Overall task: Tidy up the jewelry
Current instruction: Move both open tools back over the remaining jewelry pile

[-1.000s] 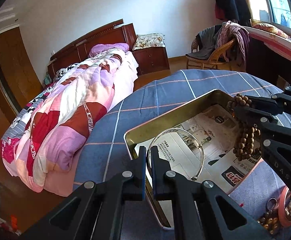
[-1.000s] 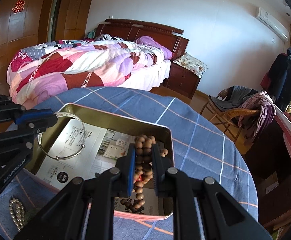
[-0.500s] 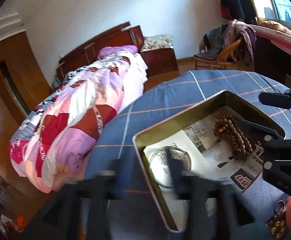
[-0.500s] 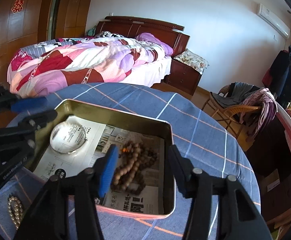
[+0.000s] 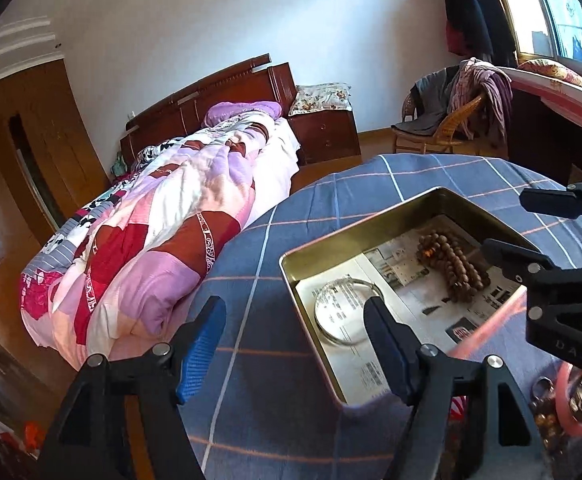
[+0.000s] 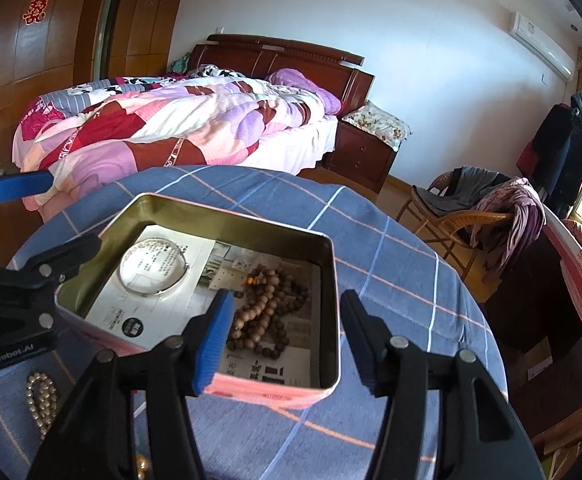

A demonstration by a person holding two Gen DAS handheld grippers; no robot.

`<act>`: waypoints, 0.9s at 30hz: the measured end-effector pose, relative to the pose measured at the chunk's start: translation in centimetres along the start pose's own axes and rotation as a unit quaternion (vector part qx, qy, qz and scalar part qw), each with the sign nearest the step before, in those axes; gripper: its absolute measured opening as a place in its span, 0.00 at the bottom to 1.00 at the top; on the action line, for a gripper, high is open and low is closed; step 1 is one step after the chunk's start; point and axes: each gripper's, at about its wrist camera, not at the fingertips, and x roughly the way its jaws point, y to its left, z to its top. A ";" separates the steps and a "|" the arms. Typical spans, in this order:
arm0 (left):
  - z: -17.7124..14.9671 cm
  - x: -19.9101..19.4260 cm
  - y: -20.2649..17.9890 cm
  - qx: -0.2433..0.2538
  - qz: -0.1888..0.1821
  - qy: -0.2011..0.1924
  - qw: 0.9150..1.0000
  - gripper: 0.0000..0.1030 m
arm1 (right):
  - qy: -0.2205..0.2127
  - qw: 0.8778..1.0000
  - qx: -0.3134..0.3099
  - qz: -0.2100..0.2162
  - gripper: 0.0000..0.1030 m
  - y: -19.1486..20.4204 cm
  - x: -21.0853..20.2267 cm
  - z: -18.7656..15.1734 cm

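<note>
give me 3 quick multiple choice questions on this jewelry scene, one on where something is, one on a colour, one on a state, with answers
1. Where does the silver bangle lie?
A. inside the tin
B. on the bed
C. on the chair

2. What colour are the pads on the gripper fingers?
A. red
B. blue
C. yellow

3. How does the right gripper stand?
A. shut on the beads
B. shut on the tin's rim
C. open, holding nothing

Answers:
1 A, it rests on the printed paper lining the tin.
2 B, both views show blue pads.
3 C, the jaws are spread and the wooden bead string lies loose in the tin.
</note>
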 end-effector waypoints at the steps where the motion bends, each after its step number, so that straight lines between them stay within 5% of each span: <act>1: -0.2 -0.3 -0.1 -0.001 -0.001 0.000 1.000 0.70 | 0.001 1.000 0.003 0.001 0.56 0.0 -0.1 -0.1; 27: -4.1 -4.4 -1.0 -0.004 -0.018 0.015 1.000 0.70 | 0.024 0.999 0.028 0.006 0.60 0.1 -2.6 -4.1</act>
